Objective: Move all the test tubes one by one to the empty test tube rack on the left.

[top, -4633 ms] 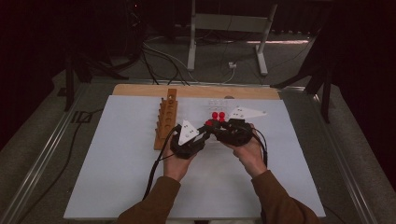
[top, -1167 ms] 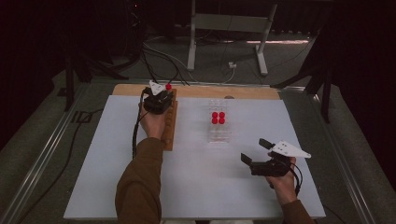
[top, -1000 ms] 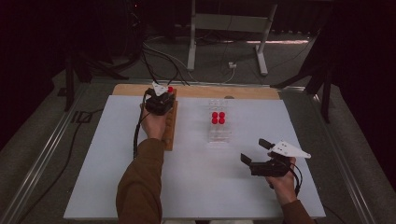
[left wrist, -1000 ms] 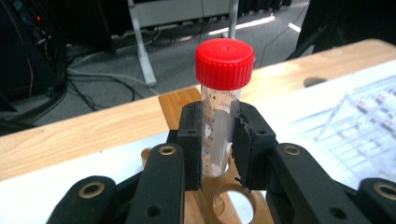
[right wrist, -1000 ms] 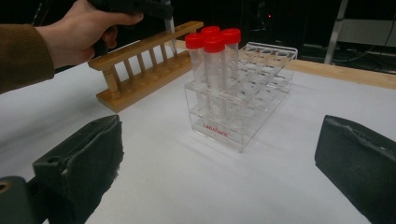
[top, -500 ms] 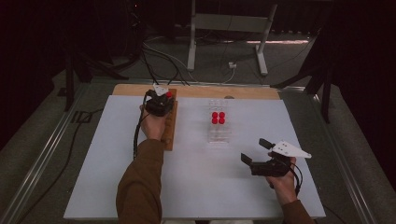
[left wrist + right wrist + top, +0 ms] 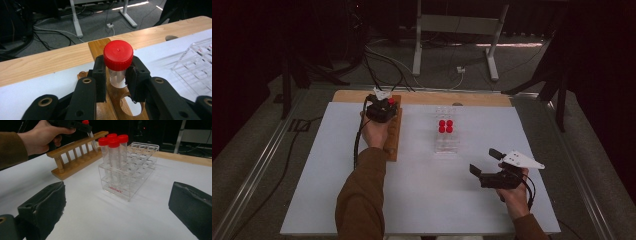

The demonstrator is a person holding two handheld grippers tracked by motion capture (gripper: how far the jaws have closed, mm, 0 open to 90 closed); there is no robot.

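My left gripper (image 7: 384,105) (image 7: 116,72) is shut on a clear tube with a red cap (image 7: 118,55), its pads pressing just under the cap. The tube (image 7: 92,137) leans over the far end of the wooden rack (image 7: 393,137) (image 7: 100,46) (image 7: 77,155), with its lower end at one of the holes. Several red-capped tubes (image 7: 445,126) (image 7: 112,141) stand at the far end of the clear plastic rack (image 7: 447,145) (image 7: 130,177) in mid-table. My right gripper (image 7: 483,161) (image 7: 117,207) rests open near the front right, jaws wide apart and pointing at that rack.
A white sheet (image 7: 422,200) covers the table, and a bare wooden strip (image 7: 472,99) runs along its far edge. Cables and stand legs (image 7: 452,55) lie on the floor beyond. Empty holes (image 7: 132,106) sit in the wooden rack just before the tube.
Since the earliest frame both grippers have left the clear rack: the left went to the wooden rack's far end with a tube, the right drew back to the front right. Over the last second nothing visibly moved.
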